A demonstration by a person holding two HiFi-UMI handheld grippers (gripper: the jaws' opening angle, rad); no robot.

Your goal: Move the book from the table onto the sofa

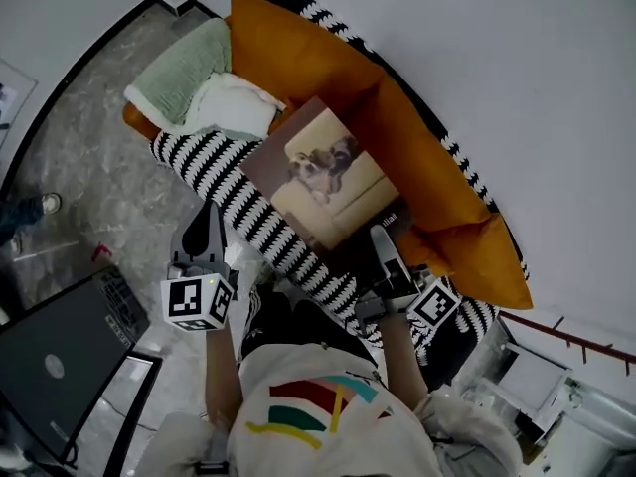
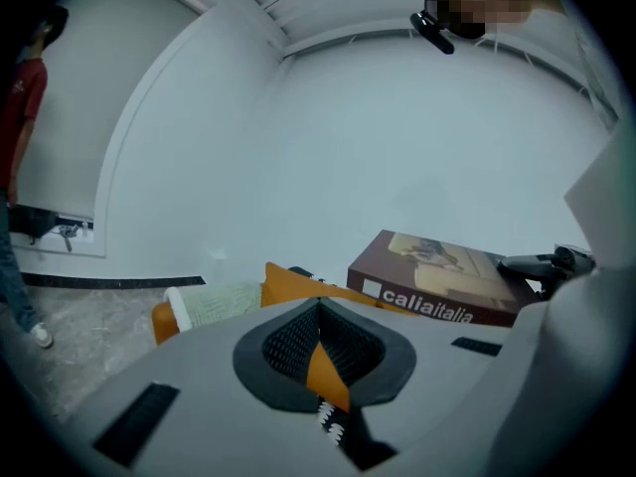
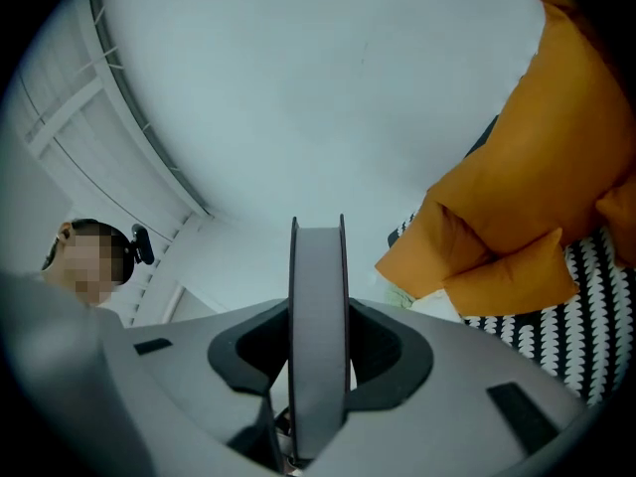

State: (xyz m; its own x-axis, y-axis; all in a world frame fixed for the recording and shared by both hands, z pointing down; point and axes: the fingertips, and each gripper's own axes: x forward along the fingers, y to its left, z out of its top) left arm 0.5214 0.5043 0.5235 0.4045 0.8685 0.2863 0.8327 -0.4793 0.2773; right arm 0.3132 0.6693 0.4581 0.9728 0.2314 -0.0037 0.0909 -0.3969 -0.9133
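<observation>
Right tongs (image 1: 381, 241) are clamped on the book (image 1: 323, 177) at its near corner. In the right gripper view the book's edge (image 3: 318, 336) stands upright between both pads, gripped tight. Left tongs (image 1: 209, 215) are closed and empty, off to the book's left over the near edge of the striped throw (image 1: 214, 167). The book is over the sofa seat, cover up, dog picture showing. Its far-right edge runs along the orange back cushions (image 1: 298, 58), with the far corner close to them. Can't tell if its underside touches the seat. In the left gripper view the book (image 2: 437, 286) is tilted, spine toward the camera, above the cushion line. Open room: a strip of bare striped throw left of the book, running up to the white pillow (image 1: 234, 102) and green pillow (image 1: 184, 73) at the sofa's left end. The right side is tighter, with a loose orange cushion (image 1: 477, 256) just beyond the right tongs. Dark laptop (image 1: 55, 366) sits near left, well apart from the sofa.
</observation>
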